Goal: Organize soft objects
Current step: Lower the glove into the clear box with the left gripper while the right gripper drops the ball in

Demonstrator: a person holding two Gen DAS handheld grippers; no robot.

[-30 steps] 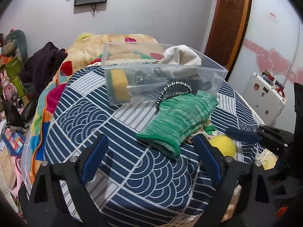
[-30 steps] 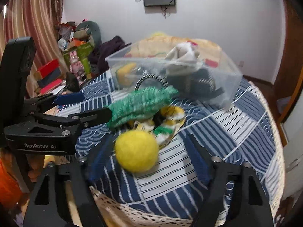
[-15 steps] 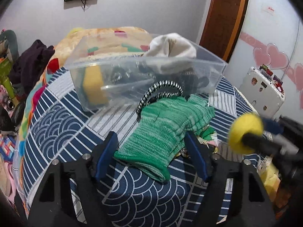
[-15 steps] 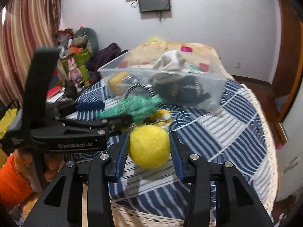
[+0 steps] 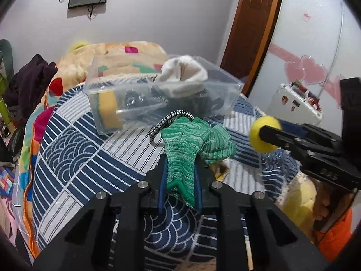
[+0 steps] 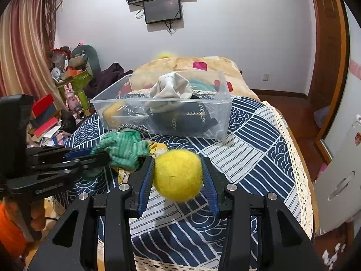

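Observation:
My left gripper (image 5: 179, 187) is shut on a green knitted glove (image 5: 191, 144) and lifts its cuff off the bed; it shows in the right wrist view (image 6: 121, 146) too. My right gripper (image 6: 178, 180) is shut on a fuzzy yellow ball (image 6: 177, 175), held above the bed; the ball also shows in the left wrist view (image 5: 261, 133). A clear plastic bin (image 6: 158, 113) stands behind, holding a white cloth (image 6: 171, 88), a dark item (image 6: 180, 117) and a yellow sponge (image 5: 108, 113). A black-and-white cord (image 5: 171, 118) lies by the bin.
The bed has a blue-and-white patterned cover (image 6: 248, 140). A yellow patterned cloth (image 6: 155, 149) lies under the glove. Clutter and toys (image 6: 74, 79) stand to the left. A white case (image 5: 295, 103) and a door (image 5: 250, 27) are on the right.
My left gripper moved forward and shut on the green glove, lifting it. My right gripper shut on the yellow ball and raised it off the bed.

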